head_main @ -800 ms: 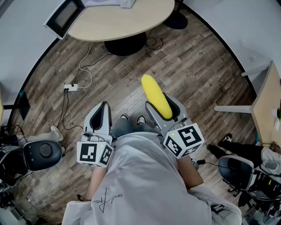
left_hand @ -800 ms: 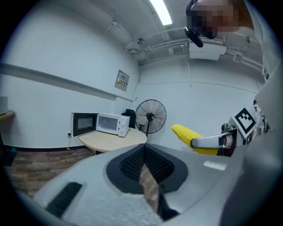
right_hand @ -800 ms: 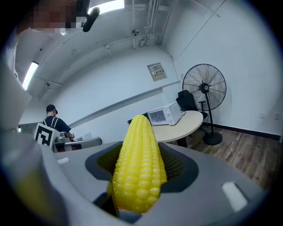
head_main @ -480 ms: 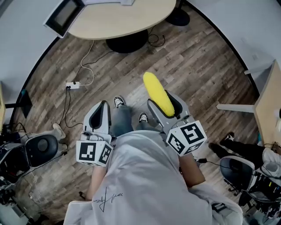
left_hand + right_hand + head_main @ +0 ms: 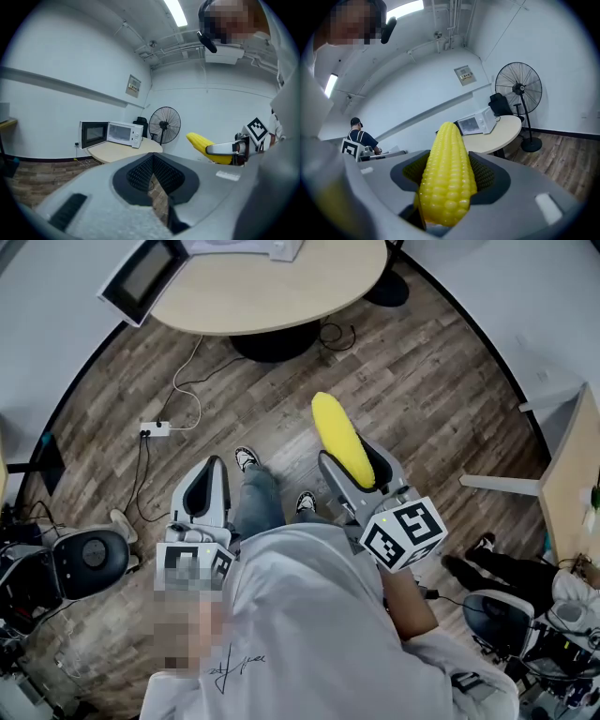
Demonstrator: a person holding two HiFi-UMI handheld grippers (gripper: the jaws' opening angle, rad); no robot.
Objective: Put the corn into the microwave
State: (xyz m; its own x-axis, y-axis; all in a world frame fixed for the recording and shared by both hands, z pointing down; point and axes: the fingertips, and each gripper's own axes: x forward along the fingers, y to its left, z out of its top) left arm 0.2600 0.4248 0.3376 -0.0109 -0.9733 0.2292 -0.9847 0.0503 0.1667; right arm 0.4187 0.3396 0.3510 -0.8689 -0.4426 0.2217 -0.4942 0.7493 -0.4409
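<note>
Head view: the right tool (image 5: 356,463) is closed on the corn (image 5: 340,437). Its jaws stand wide apart because the cob fills the space between them. The cob lies along the jaws, with its tapered tip jutting out past them over the wooden floor (image 5: 422,381). The left tool (image 5: 208,486) hangs beside it, carrying nothing. The round counter (image 5: 272,292) lies well ahead, and the microwave door (image 5: 141,276) hangs out past its edge.

Left gripper view: the left tool (image 5: 153,174) has its pads brought together with only a thin slit below them, and nothing is held. Far off on the counter (image 5: 124,151), the microwave (image 5: 123,133) stands with its door swung open. The corn (image 5: 202,143) shows at the right, clamped in the other tool.

Right gripper view: the ribbed pads of the right tool (image 5: 447,187) press on both flanks of the corn (image 5: 446,178) at its thick lower half, and the narrow end points up and forward toward the microwave (image 5: 476,123).

The cob looks stiff and light, so it should neither sag nor crush under the pads. Its rows of kernels give the ribbing something to bite. It is round and tapered, though, so I judge that it could swivel or creep forward if held near the tip. The thick half, where the grip sits now, seems the safest place to hold it.
</note>
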